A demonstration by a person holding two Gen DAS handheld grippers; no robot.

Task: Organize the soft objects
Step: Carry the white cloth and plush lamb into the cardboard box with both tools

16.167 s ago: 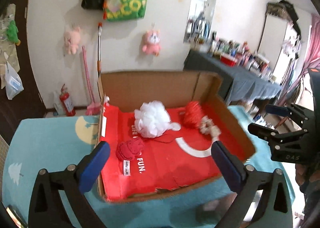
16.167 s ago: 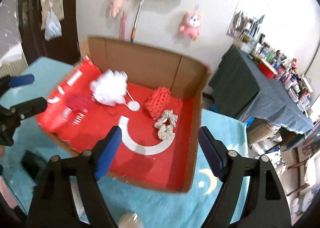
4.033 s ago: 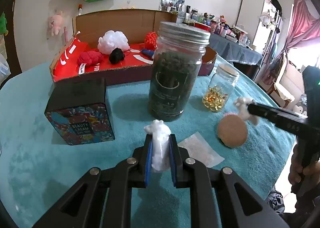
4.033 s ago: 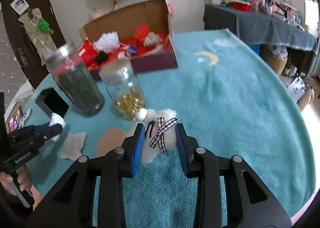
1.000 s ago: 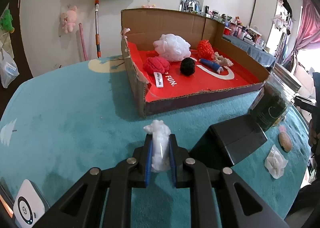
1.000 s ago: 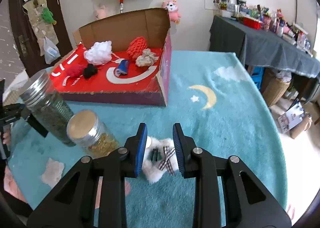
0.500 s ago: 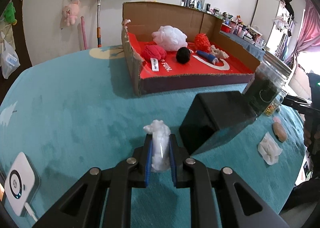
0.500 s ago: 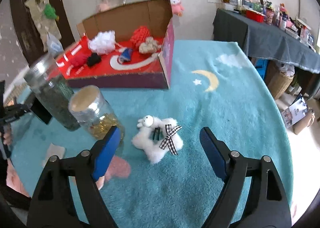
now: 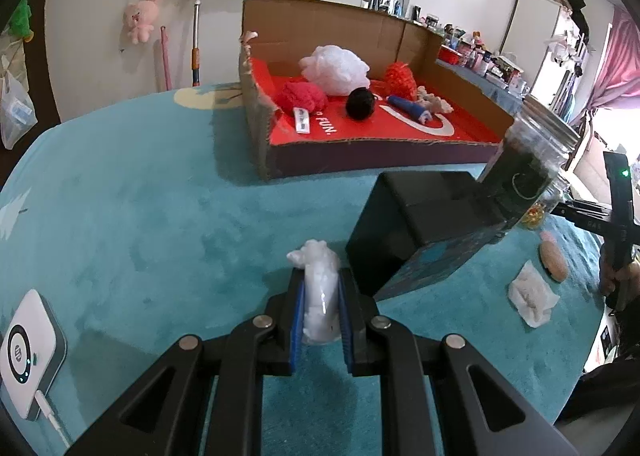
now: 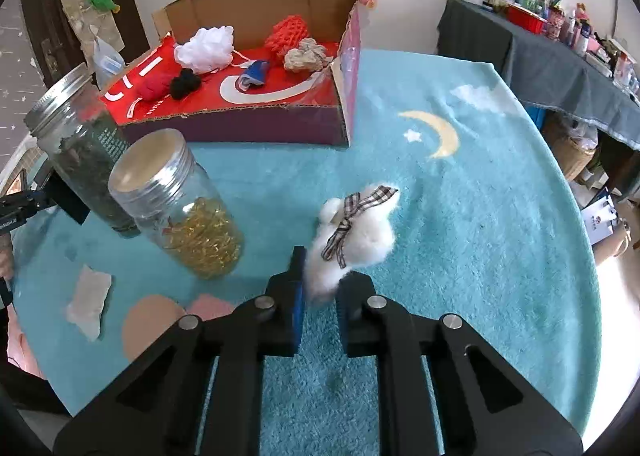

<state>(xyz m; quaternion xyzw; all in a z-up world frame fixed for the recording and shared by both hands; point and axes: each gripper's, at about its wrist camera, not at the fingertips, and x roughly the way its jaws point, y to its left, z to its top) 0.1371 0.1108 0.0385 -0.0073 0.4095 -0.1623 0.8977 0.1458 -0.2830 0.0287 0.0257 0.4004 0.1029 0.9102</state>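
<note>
Left claw [image 9: 320, 310]: clamped on white soft lump [image 9: 318, 296] | Right claw [image 10: 320, 288]: pinching fluffy white toy [image 10: 354, 240] by its edge, over table [image 10: 480, 236] | Advice: lift gently, keep grip, release inside cardboard box [image 10: 348, 68].

At your ten o'clock stand two jars: a dark one [image 10: 80, 148] and one with gold bits [image 10: 180, 208]. A tissue [image 10: 89, 301] lies at eight. A black tin [image 9: 424, 228] sits at two, a white charger [image 9: 26, 348] at eight.
</note>
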